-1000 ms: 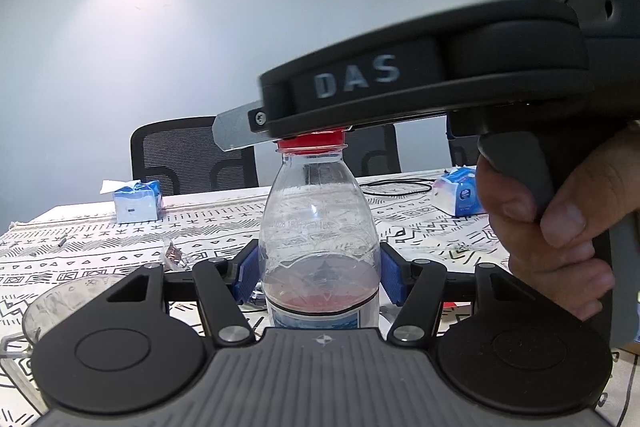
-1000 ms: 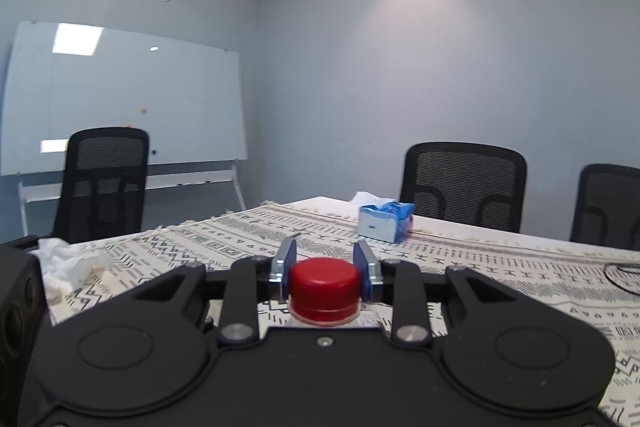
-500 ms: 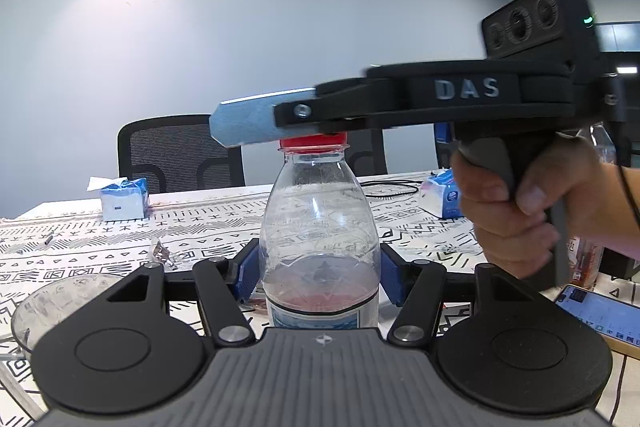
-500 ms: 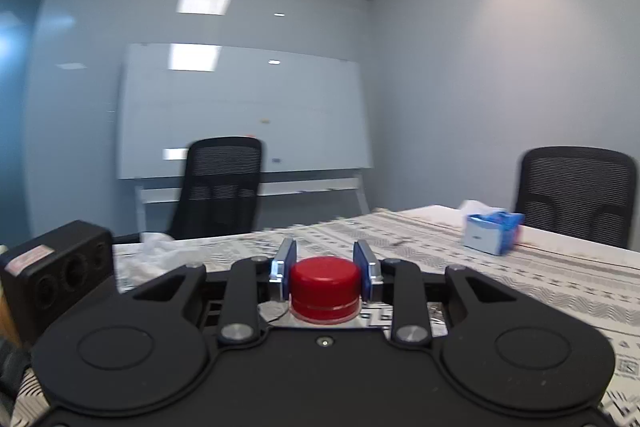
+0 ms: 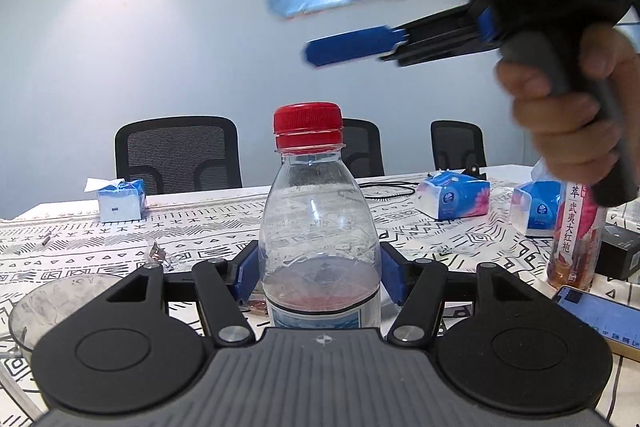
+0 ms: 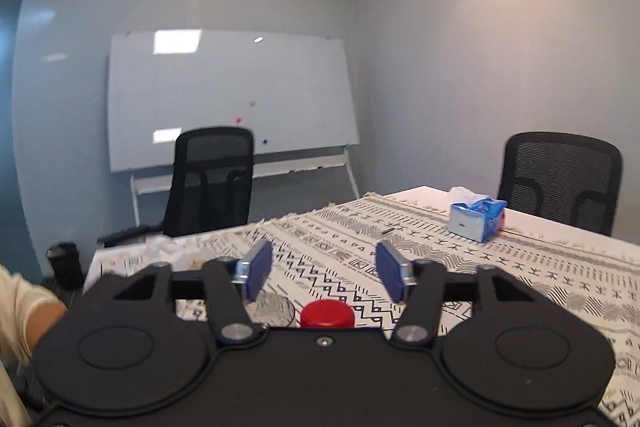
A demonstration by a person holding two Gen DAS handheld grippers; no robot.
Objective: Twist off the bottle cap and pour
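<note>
Up and off the red cap point(image 5: 308, 126) went the right claw point(image 5: 304, 23) — its blue pads now spread wide, holding nothing. The left claw point(image 5: 318, 277) squeezes the clear plastic bottle point(image 5: 318, 227) on the patterned counter point(image 5: 200, 227) — a little reddish drink sits at its bottom, ribbed cap on top.

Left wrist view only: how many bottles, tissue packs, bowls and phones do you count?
Bottles: 2 (clear plastic bottle with a red cap, red-labelled tea bottle)
Blue tissue packs: 3 (left, middle, right)
Clear bowl: 1
Phone: 1
Total: 7
</note>
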